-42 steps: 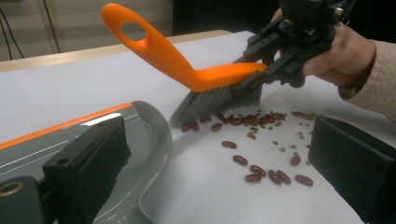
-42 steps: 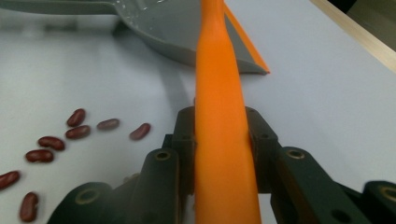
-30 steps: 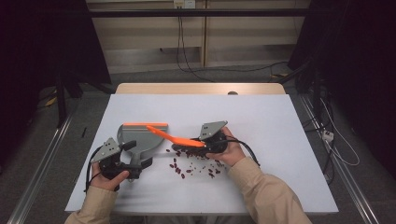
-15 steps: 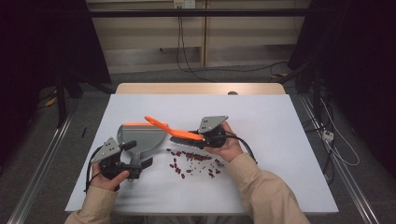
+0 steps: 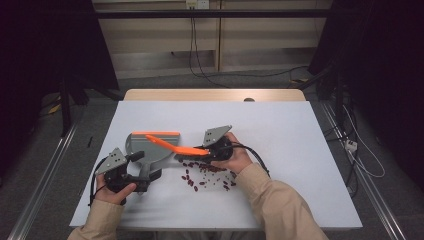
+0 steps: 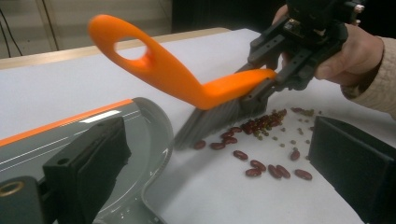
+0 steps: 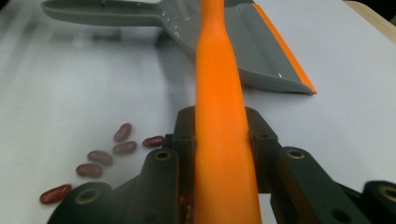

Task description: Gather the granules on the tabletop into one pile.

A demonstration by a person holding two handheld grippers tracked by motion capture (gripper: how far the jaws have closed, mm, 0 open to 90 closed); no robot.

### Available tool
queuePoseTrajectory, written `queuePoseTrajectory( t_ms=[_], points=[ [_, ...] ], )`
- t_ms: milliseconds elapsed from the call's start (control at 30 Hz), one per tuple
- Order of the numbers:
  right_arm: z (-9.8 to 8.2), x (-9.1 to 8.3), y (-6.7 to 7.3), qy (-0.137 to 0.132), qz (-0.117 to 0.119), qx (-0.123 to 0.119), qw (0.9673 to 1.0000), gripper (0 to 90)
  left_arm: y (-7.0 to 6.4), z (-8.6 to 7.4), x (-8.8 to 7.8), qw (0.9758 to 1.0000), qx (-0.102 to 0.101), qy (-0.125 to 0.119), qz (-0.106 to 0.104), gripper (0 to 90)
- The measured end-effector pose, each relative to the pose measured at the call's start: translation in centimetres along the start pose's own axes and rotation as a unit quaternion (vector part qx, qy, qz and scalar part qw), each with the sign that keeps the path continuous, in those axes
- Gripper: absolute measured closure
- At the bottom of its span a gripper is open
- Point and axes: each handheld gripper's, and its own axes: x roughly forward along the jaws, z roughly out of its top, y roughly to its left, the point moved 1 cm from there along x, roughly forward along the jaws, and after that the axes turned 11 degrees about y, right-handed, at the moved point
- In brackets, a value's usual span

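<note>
1. Right gripper (image 5: pixel 209 150) clamped on the orange brush (image 5: pixel 172 145); fingers (image 7: pixel 261 140) pressed flat against both sides of the brush body, seen plainly in the right gripper view.
2. Brush held low over the worktop (image 5: pixel 300 150), grey bristles (image 6: pixel 210 121) touching the surface at the near edge of the bean pile, looped handle end pointing up and toward the dustpan.
3. Red beans (image 5: pixel 207 172) scattered on the worktop just in front of the right hand (image 5: pixel 235 157), between the two grippers; a few strays lying apart from the main cluster, toward the person.
4. Grey dustpan (image 5: pixel 145 147) with an orange lip lying flat on the worktop, left of the beans, its handle running back to the left gripper (image 5: pixel 142 180).
5. Left gripper down by the dustpan's handle end, held in the left hand (image 5: pixel 117 187); in the left gripper view the fingers (image 6: pixel 93 158) stand wide apart, one over the pan's rim, the other beside the beans.
6. Actual hold on the dustpan handle: cannot tell, contact point hidden below the frame edge and blocked by the gripper body in the high view.
7. In the left gripper view, some beans lying right at the bristle tips, close to the pan's curved rim but still on the worktop.
</note>
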Motion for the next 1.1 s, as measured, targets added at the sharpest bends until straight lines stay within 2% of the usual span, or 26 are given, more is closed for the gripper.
queuePoseTrajectory(
  t_ms=[167,233,400,467,533,633,767,867,933,1100],
  points=[
    [-0.4,-0.6,1.1,0.004,0.008,-0.012,0.9999,71.4,0.0,-0.1,0.0,1.0000,0.002,0.004,-0.001,4.7],
    [-0.6,-1.0,1.4,0.002,0.011,-0.010,0.9999,71.4,0.0,-0.2,-0.1,1.0000,0.000,0.004,-0.001,4.7],
    [-1.1,-1.8,1.6,0.000,-0.003,-0.004,1.0000,71.4,0.0,-0.2,-0.2,1.0000,0.002,0.003,-0.001,4.7],
    [-1.1,-2.2,1.5,-0.010,-0.017,0.007,0.9998,71.4,0.0,-0.1,-0.2,1.0000,0.003,0.002,0.000,4.7],
    [-1.1,-2.7,1.1,-0.029,-0.022,0.023,0.9991,71.4,0.0,-0.1,-0.1,1.0000,0.001,0.002,-0.001,4.7],
    [-0.9,-3.5,1.0,-0.042,-0.044,0.058,0.9965,71.4,0.0,-0.1,-0.1,1.0000,0.001,0.002,-0.002,4.7],
    [-0.6,-4.4,1.7,-0.058,-0.067,0.106,0.9904,71.4,0.1,-0.1,-0.1,1.0000,0.000,0.002,-0.001,4.7],
    [-0.5,-4.8,2.4,-0.082,-0.082,0.156,0.9810,71.4,0.1,-0.1,-0.1,1.0000,0.000,0.000,-0.002,4.7],
    [-0.5,-4.9,2.9,-0.093,-0.094,0.187,0.9734,71.4,0.1,-0.1,-0.1,1.0000,0.001,0.001,-0.004,4.7],
    [-0.3,-4.4,4.5,-0.108,-0.117,0.227,0.9609,71.4,0.0,-0.1,-0.2,1.0000,0.001,0.000,-0.003,4.7]
  ],
)
